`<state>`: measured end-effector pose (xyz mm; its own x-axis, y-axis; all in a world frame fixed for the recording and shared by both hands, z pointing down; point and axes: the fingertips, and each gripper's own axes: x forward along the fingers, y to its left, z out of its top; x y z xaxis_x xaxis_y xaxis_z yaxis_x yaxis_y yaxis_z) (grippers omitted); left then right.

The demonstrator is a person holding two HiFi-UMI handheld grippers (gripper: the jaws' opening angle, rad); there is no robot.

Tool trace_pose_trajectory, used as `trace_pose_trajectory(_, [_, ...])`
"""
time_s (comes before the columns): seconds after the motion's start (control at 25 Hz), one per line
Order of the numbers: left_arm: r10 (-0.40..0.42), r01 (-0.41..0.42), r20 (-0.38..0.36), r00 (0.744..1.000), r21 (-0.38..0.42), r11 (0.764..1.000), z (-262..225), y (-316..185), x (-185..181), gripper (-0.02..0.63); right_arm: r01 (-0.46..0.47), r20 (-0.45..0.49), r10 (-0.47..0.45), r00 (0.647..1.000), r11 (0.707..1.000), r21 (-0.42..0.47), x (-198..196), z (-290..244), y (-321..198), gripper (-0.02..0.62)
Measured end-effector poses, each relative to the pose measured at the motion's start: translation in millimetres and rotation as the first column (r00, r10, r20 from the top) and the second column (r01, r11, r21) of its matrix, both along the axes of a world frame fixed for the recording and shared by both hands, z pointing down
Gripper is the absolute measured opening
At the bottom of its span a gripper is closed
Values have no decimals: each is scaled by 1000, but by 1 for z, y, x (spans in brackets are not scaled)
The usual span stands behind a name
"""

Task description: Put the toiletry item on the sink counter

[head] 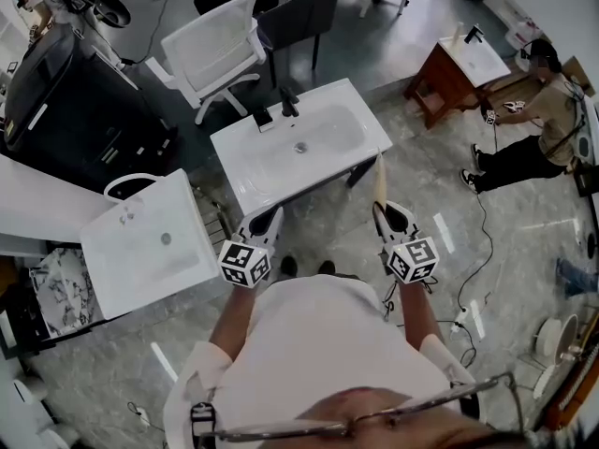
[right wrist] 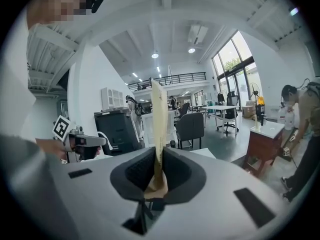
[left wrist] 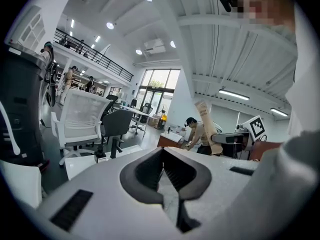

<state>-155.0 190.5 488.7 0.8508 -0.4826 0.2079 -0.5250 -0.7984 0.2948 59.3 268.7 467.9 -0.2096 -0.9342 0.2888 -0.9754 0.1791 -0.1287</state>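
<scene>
Flat cream tube (right wrist: 158,119), upright, gripped

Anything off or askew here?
Nothing stands out. The cream tube is clamped by its end in the right hand-held gripper and sticks out past the jaws, with no damage that shows. The left hand-held gripper is shut and empty. The white sink counter ahead shows no spill.

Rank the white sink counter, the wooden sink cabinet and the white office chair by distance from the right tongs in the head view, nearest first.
From the right tongs, shut on the tube:
1. The white sink counter, just ahead, slightly left.
2. The wooden sink cabinet, ahead to the right.
3. The white office chair, far ahead-left, beyond the counter.
</scene>
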Motion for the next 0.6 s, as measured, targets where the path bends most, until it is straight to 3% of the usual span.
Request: trace_pose_trajectory(0.6, [137, -137, 16, 990, -8, 991, 12, -25, -1, 5, -106, -7, 106, 994, 994, -25, -16, 15, -5, 37])
